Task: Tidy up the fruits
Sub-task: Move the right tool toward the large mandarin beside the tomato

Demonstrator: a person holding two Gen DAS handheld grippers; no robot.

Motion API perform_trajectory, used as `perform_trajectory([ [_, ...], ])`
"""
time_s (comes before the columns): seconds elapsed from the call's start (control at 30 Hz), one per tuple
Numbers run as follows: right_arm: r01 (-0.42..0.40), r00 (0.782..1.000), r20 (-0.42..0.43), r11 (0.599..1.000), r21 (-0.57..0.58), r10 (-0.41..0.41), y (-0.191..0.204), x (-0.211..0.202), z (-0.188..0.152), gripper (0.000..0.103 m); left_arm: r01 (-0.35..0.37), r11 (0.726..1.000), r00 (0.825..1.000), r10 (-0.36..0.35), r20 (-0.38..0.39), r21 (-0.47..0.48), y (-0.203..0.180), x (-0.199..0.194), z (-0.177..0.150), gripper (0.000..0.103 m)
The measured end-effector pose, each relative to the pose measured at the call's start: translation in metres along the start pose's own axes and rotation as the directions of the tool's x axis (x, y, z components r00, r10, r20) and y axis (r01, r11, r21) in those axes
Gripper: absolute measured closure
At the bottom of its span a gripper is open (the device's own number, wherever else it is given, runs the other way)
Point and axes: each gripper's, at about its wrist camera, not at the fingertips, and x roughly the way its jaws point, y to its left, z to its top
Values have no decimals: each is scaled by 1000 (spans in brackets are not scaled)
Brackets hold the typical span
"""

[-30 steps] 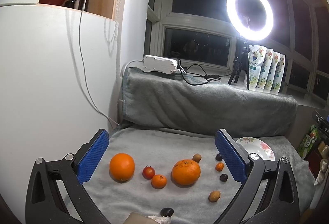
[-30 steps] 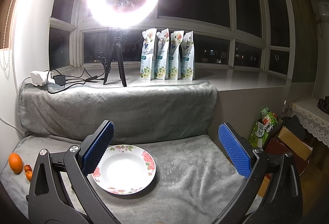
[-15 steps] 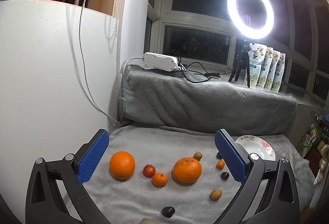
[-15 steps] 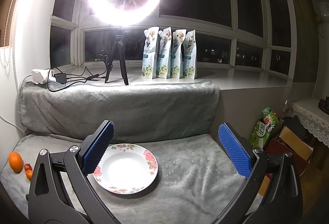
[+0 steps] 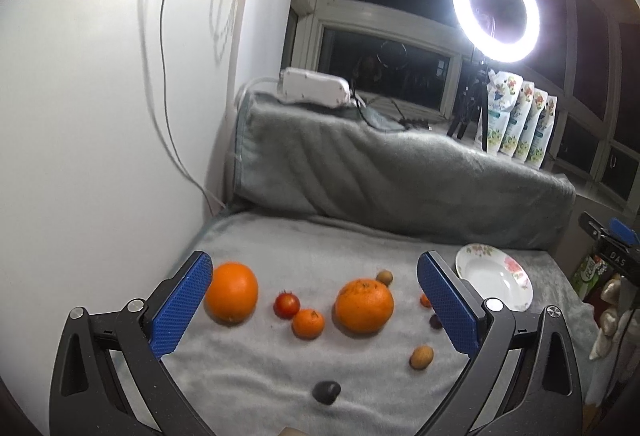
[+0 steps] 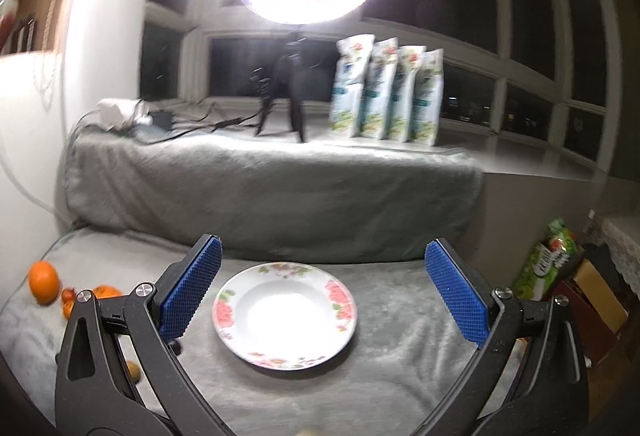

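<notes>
Both sets of fingers stood spread wide, grasping nothing. On my left gripper [image 5: 314, 310], the blue pads [image 5: 182, 306] framed the fruit laid out on the grey blanket [image 5: 320, 248]. One orange [image 5: 232, 292] lay just beside the left pad. A tomato [image 5: 286, 304] and a mandarin [image 5: 307, 323] sat close together near the middle. A second, rougher orange [image 5: 364, 306] lay right of them, with a small brown fruit [image 5: 385, 277] just behind it. Another brown fruit [image 5: 421, 356] and a dark fruit [image 5: 327, 391] lay nearer to me, apart from the rest. Two small fruits, one orange [image 5: 425, 300] and one dark [image 5: 435, 322], showed partly behind the right pad. The plate [image 5: 516, 276] lay well to the right of the fruit, holding nothing.

My right gripper [image 6: 320, 294] hung above the plate [image 6: 224, 310], which lay between its pads [image 6: 190, 294], untouched. This view was blurred. The fruit showed at its far left edge: one orange [image 6: 43, 282] and smaller pieces partly hidden behind the left finger. A ring light [image 5: 495, 7] shone on the sill behind, beside four pouches [image 5: 516, 125].
</notes>
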Motion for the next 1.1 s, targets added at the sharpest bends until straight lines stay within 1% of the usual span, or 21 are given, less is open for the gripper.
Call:
perform_trajectory([
  [0.1, -42, 999, -13, 999, -31, 41, 15, 7, -3, 0, 13, 1000, 999, -14, -40, -10, 1, 7, -10, 5],
  [0.27, -158, 986, -68, 984, -81, 152, 41, 21, -8, 0, 56, 998, 992, -60, -107, -38, 0, 21, -24, 8],
  [0.37, -233, 967, -130, 966, -112, 218, 60, 36, -12, 0, 83, 995, 986, -91, -139, -59, 0, 29, -31, 11],
  [0.4, -267, 955, -161, 957, -110, 248, 65, 42, -14, 0, 96, 993, 983, -105, -150, -69, -1, 32, -34, 11],
  [0.47, -352, 918, -224, 933, -81, 327, 73, 55, -18, 0, 117, 990, 975, -130, -178, -81, -3, 40, -41, 14],
  [0.53, -427, 872, -282, 904, -38, 400, 80, 69, -23, 0, 132, 988, 968, -147, -203, -83, -6, 48, -46, 16],
  [0.67, -485, 821, -343, 875, 1, 455, 97, 87, -31, 0, 162, 983, 953, -180, -243, -91, -11, 64, -55, 23],
  [0.7, -492, 814, -352, 871, 7, 462, 99, 88, -31, 0, 169, 981, 949, -188, -254, -94, -13, 69, -57, 26],
  [0.77, -509, 790, -383, 860, 24, 478, 108, 98, -33, 0, 182, 978, 942, -203, -268, -101, -15, 75, -58, 27],
  [0.8, -535, 762, -404, 844, 47, 506, 113, 104, -34, 0, 188, 976, 938, -210, -275, -106, -16, 79, -59, 27],
  [0.87, -563, 722, -435, 822, 83, 538, 120, 112, -35, 0, 197, 973, 931, -223, -288, -116, -17, 86, -61, 29],
  [0.97, -607, 651, -475, 782, 143, 592, 135, 127, -38, 0, 211, 970, 922, -239, -304, -122, -19, 94, -62, 34],
  [1.07, -621, 609, -502, 763, 179, 614, 145, 140, -41, 0, 211, 970, 917, -239, -320, -119, -22, 104, -64, 34],
  [1.1, -631, 579, -515, 747, 206, 632, 150, 146, -42, 0, 211, 970, 915, -239, -325, -118, -22, 107, -65, 35],
])
